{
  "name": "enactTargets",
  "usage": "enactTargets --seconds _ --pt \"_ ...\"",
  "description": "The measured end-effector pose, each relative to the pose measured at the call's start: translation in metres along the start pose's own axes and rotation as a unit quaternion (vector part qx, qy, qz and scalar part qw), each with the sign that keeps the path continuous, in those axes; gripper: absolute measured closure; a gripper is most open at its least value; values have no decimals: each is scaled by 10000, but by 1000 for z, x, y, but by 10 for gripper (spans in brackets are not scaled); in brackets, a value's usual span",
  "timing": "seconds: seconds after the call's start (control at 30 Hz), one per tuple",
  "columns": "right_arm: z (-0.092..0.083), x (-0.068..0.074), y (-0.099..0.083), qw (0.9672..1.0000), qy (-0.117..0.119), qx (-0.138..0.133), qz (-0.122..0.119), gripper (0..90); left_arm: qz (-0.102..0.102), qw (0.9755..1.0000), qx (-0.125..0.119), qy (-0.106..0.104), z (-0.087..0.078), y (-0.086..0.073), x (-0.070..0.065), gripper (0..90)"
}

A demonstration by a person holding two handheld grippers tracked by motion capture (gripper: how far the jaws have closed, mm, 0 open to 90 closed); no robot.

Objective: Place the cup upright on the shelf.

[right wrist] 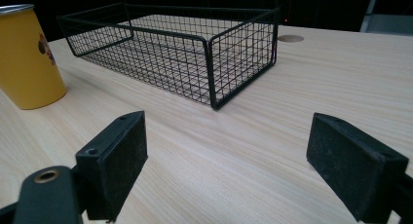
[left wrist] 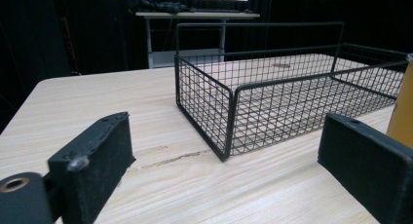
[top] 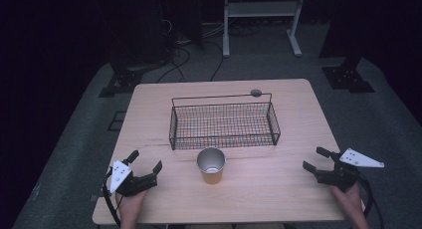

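- The left gripper [top: 145,161] is resting low at the near left, its fingers [left wrist: 92,160] standing wide apart.
- The right gripper [top: 315,159] is sitting at the near right, its fingers [right wrist: 114,158] spread, gripping nothing.

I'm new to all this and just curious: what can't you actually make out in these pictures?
- Yellow metal cup: the left gripper view's right edge cuts it off; the printed mark on it in the right gripper view is too small to read.
- Black wire basket: the right gripper view's top edge cuts off its handle.
- Small grey round thing behind the basket, high view: too small to identify.
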State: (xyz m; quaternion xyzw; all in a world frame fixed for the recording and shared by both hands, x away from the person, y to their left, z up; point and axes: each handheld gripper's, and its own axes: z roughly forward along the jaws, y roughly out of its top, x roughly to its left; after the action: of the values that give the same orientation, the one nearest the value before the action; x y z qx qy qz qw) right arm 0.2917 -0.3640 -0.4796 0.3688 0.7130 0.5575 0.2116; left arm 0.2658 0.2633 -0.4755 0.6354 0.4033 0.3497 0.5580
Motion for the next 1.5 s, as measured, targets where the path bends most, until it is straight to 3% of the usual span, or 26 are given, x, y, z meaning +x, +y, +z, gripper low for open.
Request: enactTargets --seconds 0.23,0.33,0.5,0.97,1.5 --pt "1 2 0 10000 -35 38 -38 139 60 9999 32 -128 2 0 -6 28" --pt "1 2 0 10000 -57 55 -49 139 194 9992 31 -350 5 2 -14 24" --pt "2 2 0 9999 -75 72 -53 139 315 9980 45 -541 8 4 -23 23" --pt "2 2 0 9999 -71 60 -37 139 450 9959 132 -770 15 3 -38 22" --pt "2 2 0 9999 -70 57 -43 139 625 9907 88 -1206 19 4 -57 9"
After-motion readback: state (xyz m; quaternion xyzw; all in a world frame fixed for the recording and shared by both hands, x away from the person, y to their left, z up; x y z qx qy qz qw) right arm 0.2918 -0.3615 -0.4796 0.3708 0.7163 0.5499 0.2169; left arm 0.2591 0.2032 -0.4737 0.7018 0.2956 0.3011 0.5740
